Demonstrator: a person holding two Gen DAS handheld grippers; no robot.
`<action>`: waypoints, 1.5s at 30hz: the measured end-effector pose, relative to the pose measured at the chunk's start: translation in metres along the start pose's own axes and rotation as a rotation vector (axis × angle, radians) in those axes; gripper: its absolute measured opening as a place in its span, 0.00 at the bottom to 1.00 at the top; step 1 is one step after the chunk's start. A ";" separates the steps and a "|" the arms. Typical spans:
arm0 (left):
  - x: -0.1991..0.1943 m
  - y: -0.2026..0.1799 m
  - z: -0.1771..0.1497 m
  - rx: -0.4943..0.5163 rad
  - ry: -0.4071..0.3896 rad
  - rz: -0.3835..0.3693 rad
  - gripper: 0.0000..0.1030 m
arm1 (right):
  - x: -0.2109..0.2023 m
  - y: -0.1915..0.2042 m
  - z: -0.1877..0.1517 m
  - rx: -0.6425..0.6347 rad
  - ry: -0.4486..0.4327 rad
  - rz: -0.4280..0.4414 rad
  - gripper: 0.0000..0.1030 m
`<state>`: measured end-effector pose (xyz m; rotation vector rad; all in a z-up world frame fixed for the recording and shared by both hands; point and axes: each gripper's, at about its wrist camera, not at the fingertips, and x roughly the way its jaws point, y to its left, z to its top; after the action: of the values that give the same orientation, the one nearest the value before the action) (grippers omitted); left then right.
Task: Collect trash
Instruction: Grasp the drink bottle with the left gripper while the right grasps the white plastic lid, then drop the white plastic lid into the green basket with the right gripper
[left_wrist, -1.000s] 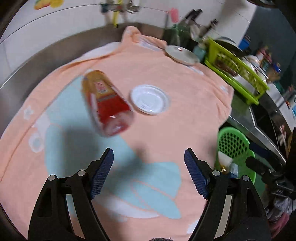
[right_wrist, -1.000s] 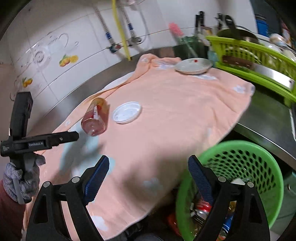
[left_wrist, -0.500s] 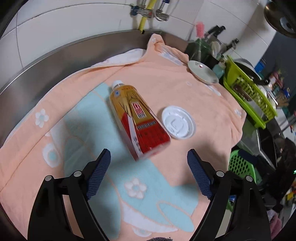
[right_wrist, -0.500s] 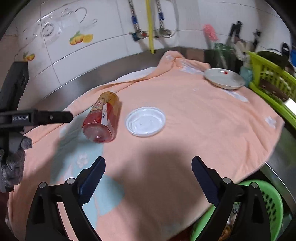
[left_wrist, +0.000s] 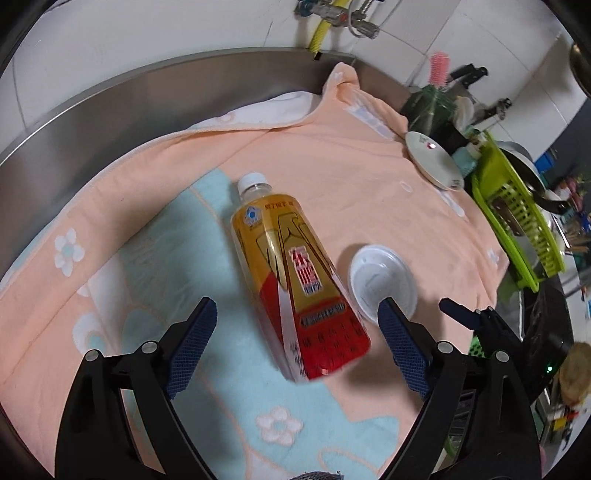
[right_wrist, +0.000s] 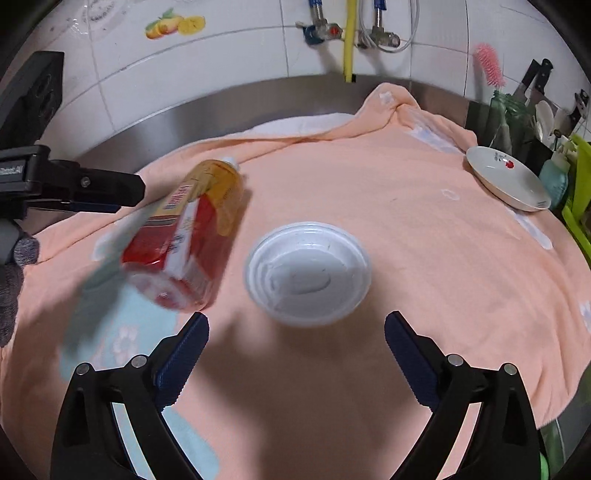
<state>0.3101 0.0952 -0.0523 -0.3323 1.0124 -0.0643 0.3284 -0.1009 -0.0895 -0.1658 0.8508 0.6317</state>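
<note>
A plastic tea bottle (left_wrist: 291, 273) with a yellow and red label and a white cap lies on its side on a peach and blue towel (left_wrist: 332, 184). My left gripper (left_wrist: 295, 314) hovers over its bottom end. Its jaws are opening, the bottle's base sits between the pads, and neither pad touches it. A white plastic lid (right_wrist: 308, 271) lies flat to the right of the bottle (right_wrist: 184, 236). My right gripper (right_wrist: 295, 321) is just in front of the lid, its jaws opening with nothing held. The lid (left_wrist: 382, 282) also shows in the left wrist view.
A white dish (right_wrist: 506, 177) with a red mark rests at the towel's (right_wrist: 406, 240) far right. A green dish rack (left_wrist: 517, 221) stands beyond it. A steel backsplash (left_wrist: 166, 85) and tiled wall with taps (right_wrist: 351, 29) close the back. A gloved hand (right_wrist: 11, 273) holds the left tool.
Both grippers have swung over the towel, and the bottle and lid now sit closer and more central. The green basket has dropped out of both views. Both pairs of jaws stand wider.
</note>
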 end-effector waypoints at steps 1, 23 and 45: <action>0.004 0.001 0.002 -0.006 0.005 0.004 0.85 | 0.005 -0.001 0.002 -0.004 0.011 0.004 0.90; 0.052 0.005 0.018 -0.113 0.080 0.009 0.85 | 0.052 -0.007 0.025 -0.033 0.072 -0.041 0.91; 0.071 -0.003 0.014 -0.082 0.104 0.099 0.75 | -0.062 -0.041 -0.052 0.109 -0.043 -0.077 0.87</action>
<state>0.3597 0.0809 -0.1026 -0.3561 1.1355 0.0506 0.2879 -0.1814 -0.0824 -0.0857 0.8316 0.5136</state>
